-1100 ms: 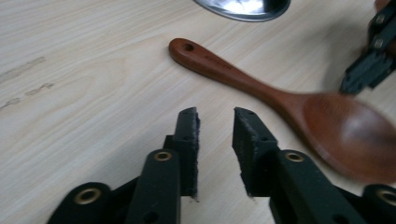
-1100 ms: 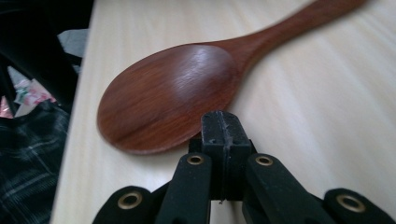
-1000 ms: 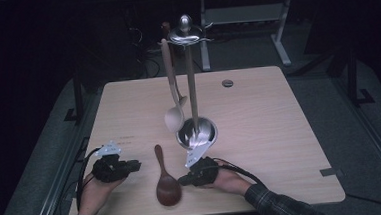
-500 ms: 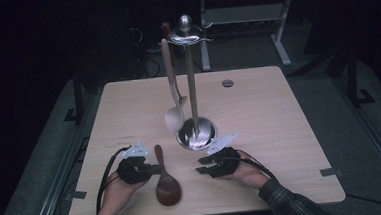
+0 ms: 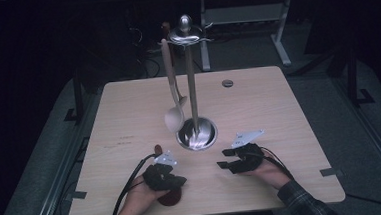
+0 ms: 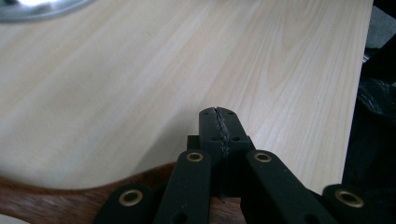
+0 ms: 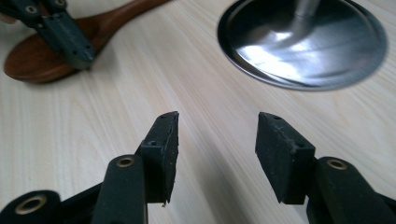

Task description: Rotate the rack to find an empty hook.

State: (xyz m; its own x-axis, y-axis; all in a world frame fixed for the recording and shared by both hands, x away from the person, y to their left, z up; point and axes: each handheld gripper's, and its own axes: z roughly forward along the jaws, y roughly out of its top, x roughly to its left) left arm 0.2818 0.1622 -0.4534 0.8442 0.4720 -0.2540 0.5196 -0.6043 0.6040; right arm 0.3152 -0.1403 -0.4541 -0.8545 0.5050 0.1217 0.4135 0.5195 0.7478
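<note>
The dark wooden spoon (image 5: 169, 195) lies flat on the table (image 5: 279, 112) near its front edge, at about 7 o'clock from the steel rack base (image 5: 197, 135). In the high view most of the spoon is covered by the left gripper (image 5: 175, 180); the bowl shows below the gripper and the handle tip at 11 o'clock from it.

Left gripper: jaws clenched, pads meeting with nothing between them, as seen in the left gripper view (image 6: 219, 126). The jaws sit directly over the spoon (image 6: 70, 200); whether they touch it cannot be told.

Right gripper (image 5: 228, 164): released. Its jaws have just been opening, and only bare tabletop lies between them in the right gripper view (image 7: 217, 135). It rests at 3 o'clock from the spoon, well apart from it, and at 5 o'clock from the rack base (image 7: 303, 44).

A pale wooden spoon (image 5: 174, 98) hangs from the rack top (image 5: 186, 33), its bowl just beside the base at 10 o'clock.
</note>
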